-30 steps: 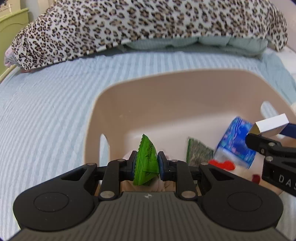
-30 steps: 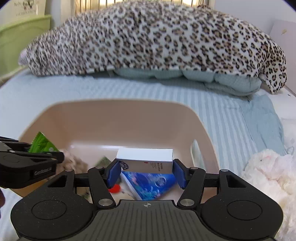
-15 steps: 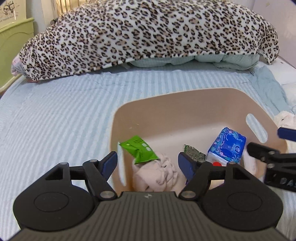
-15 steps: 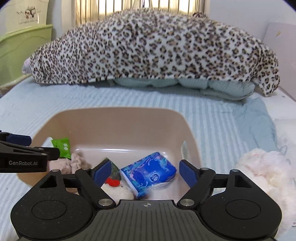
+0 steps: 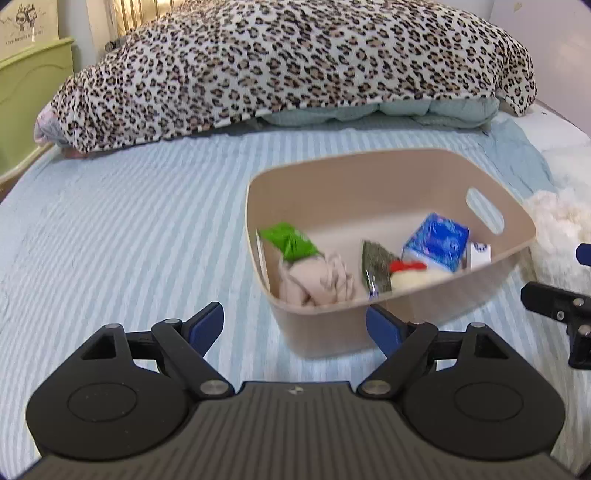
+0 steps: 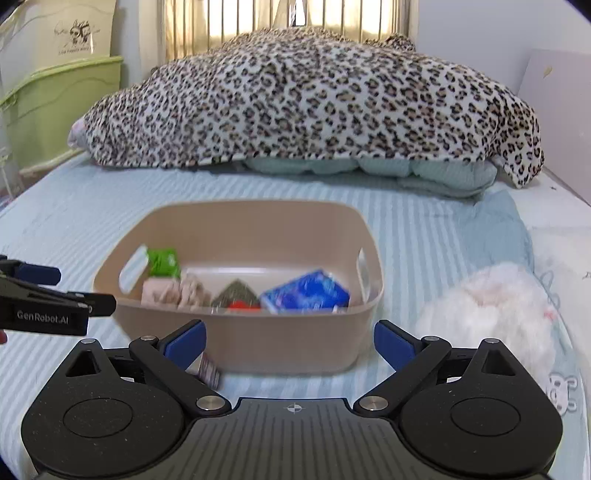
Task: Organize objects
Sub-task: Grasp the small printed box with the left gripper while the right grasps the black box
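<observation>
Black grippers (image 5: 295, 326) – blue pads (image 6: 391, 345), silver screws.

A leopard-print blanket (image 6: 306, 99) lies heaped across the far end of the bed (image 5: 110, 236), over pale green bedding (image 6: 369, 168). A green cabinet (image 6: 62, 110) stands at the left.

The only print that reads clearly is "GenRobot.AI", in pale letters on the black side of the left gripper (image 6: 55, 291), which juts in at the left of the beige bin (image 6: 236, 343) in the right wrist view. Behind that bin, up by the wall, a white box (image 6: 74, 29) on the green cabinet (image 6: 62, 103) carries a small cartoon drawing with a line of lettering beneath it, too small to read.
</observation>
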Tool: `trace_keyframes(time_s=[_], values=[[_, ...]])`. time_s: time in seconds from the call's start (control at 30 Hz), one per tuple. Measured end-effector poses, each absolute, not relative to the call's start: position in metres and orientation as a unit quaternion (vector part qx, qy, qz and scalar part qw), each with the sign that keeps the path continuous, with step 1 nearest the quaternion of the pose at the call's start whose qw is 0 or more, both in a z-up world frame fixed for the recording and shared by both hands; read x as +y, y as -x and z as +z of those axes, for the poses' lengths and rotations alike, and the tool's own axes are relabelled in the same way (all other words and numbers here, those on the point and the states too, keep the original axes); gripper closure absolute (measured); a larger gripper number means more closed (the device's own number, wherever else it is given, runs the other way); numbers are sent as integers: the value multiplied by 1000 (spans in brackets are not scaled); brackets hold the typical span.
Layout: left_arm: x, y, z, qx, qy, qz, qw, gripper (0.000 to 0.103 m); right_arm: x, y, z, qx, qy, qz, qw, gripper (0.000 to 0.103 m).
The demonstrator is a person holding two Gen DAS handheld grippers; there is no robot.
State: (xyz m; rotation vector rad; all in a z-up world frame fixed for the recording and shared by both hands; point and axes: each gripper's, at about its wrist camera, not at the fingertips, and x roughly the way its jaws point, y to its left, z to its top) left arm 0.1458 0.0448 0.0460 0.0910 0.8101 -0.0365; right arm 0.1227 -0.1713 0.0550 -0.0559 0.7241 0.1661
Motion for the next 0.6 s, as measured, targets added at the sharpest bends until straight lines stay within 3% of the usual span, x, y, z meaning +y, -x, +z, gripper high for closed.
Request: trace_keyframes(time_s=[0.6], values=[[57,-135,-25,452,-63,-4,890,18,-126,-112,-24,436,73,121,889,4]])
